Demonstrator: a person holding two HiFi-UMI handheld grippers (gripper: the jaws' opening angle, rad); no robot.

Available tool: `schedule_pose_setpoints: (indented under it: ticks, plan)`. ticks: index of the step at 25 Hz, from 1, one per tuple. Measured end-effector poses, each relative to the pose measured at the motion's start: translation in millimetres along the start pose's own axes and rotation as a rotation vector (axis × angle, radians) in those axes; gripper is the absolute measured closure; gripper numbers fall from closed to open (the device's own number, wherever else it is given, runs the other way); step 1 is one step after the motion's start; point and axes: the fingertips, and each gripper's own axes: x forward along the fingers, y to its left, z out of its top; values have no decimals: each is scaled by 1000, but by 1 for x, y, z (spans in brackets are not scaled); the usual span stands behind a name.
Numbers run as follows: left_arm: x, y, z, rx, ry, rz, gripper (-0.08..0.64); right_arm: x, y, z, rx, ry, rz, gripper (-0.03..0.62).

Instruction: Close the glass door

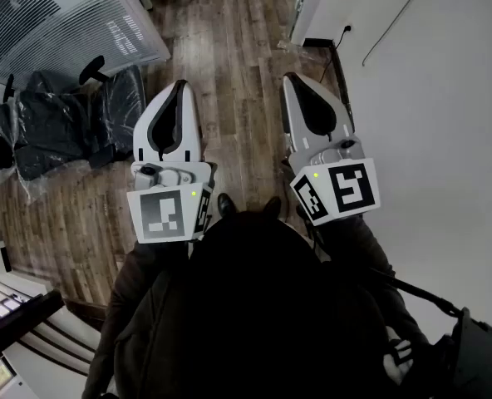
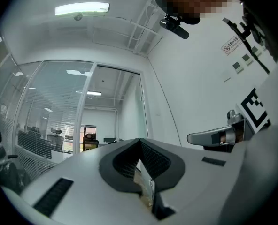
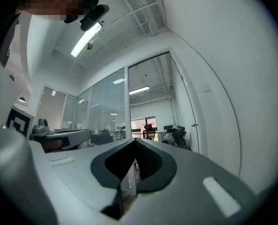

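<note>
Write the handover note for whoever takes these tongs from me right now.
Left tongs: shut, empty, held out in front.
Right tongs: shut, empty, beside the left tongs.
Glass door: ahead, standing open next to the white wall on the right. Neither tongs touch it.
Done: nothing on the door yet.
Left: walk up, probably take the door by its edge or handle, and swing it closed.

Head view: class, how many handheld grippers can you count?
2. The left gripper is over the wood floor, left of centre; the right gripper is beside it, nearer the white wall. Both are shut and empty. None seems hidden.
</note>
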Motion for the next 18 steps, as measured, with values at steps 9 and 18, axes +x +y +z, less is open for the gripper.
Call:
schedule_pose_setpoints:
  ticks: [9, 18]
  plan:
    - [9, 27, 0, -7, 0, -8, 563, 28, 9, 3, 26, -7, -6, 591]
    - [18, 96, -34, -57, 42, -12, 563, 83, 45, -27, 6, 36, -21, 591]
